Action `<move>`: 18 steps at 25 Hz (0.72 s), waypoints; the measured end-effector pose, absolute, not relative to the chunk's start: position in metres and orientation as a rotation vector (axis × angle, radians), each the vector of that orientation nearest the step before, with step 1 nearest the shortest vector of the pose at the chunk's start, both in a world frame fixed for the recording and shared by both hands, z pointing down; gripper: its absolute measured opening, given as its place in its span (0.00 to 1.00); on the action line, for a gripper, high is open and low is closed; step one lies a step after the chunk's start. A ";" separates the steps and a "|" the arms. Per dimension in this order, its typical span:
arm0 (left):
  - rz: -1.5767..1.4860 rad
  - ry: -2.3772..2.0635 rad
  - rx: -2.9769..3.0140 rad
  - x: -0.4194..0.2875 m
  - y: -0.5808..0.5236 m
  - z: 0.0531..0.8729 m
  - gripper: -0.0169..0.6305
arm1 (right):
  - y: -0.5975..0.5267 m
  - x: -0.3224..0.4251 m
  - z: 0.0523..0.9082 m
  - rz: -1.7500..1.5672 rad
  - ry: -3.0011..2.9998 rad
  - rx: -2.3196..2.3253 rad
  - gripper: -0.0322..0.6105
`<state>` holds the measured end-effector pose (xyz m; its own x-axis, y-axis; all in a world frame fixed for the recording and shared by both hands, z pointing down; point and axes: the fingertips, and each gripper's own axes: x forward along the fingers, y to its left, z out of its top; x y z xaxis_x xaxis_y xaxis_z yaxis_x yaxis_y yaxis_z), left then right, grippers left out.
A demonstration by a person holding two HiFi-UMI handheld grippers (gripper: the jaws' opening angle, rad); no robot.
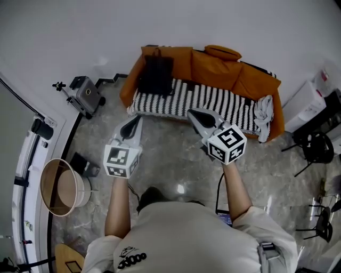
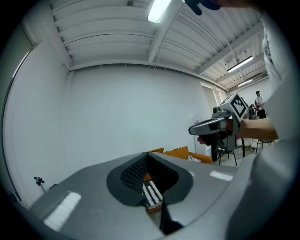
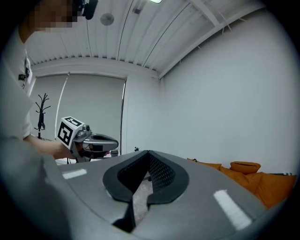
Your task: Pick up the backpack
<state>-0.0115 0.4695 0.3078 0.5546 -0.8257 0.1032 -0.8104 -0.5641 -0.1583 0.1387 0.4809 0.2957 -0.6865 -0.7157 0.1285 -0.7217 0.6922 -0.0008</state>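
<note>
Black backpack is leaning against the backrest at the left end of the orange sofa, while left gripper and right gripper, both clenched empty, are hovering over open floor near the sofa's front edge.

Lit brightly and evenly from overhead by ceiling lamp; only soft shadows; small glare spot on floor; strongly bent lines and black corners in both gripper views; slightly blurred at close range.
</note>
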 end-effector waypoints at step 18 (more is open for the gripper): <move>-0.243 1.420 -2.678 -0.055 0.292 0.322 0.04 | 0.315 0.098 0.308 0.052 -2.760 1.246 0.05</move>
